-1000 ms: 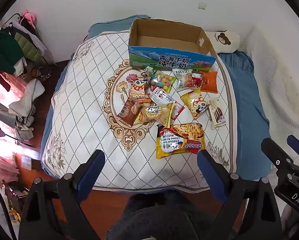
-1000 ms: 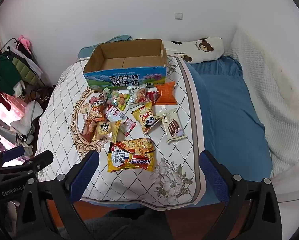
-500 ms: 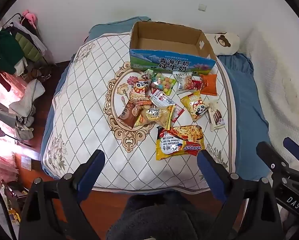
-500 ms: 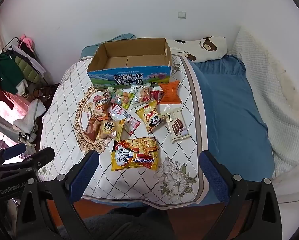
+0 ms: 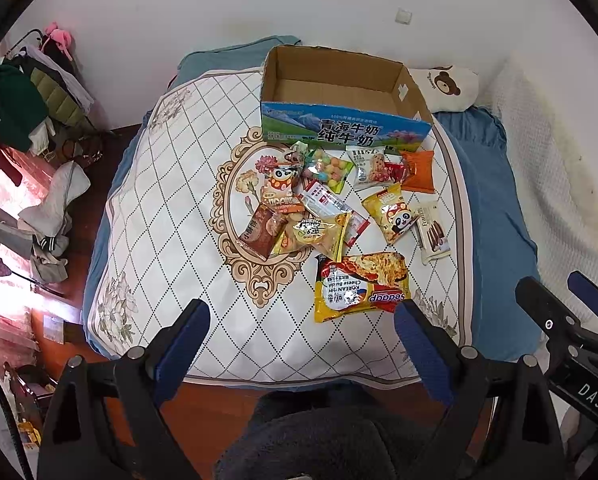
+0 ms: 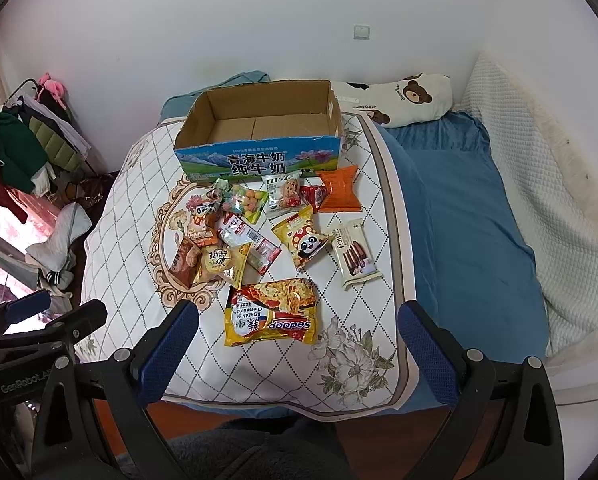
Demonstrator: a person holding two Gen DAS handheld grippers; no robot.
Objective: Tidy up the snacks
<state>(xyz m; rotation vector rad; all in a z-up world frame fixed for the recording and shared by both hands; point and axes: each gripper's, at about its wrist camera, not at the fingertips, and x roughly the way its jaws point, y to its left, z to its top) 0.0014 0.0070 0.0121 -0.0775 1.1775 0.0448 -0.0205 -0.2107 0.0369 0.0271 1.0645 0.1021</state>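
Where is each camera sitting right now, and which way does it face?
Left wrist: on the left hand-held gripper, looking steeply down over the bed's foot at the snacks and cardboard box; its own open fingers frame the view, and the right hand-held gripper shows at the right edge.
Right wrist: on the right hand-held gripper, aimed likewise; the left hand-held gripper shows at the left edge.
Shared: box, noodle packet, bear pillow and the person's dark clothing.
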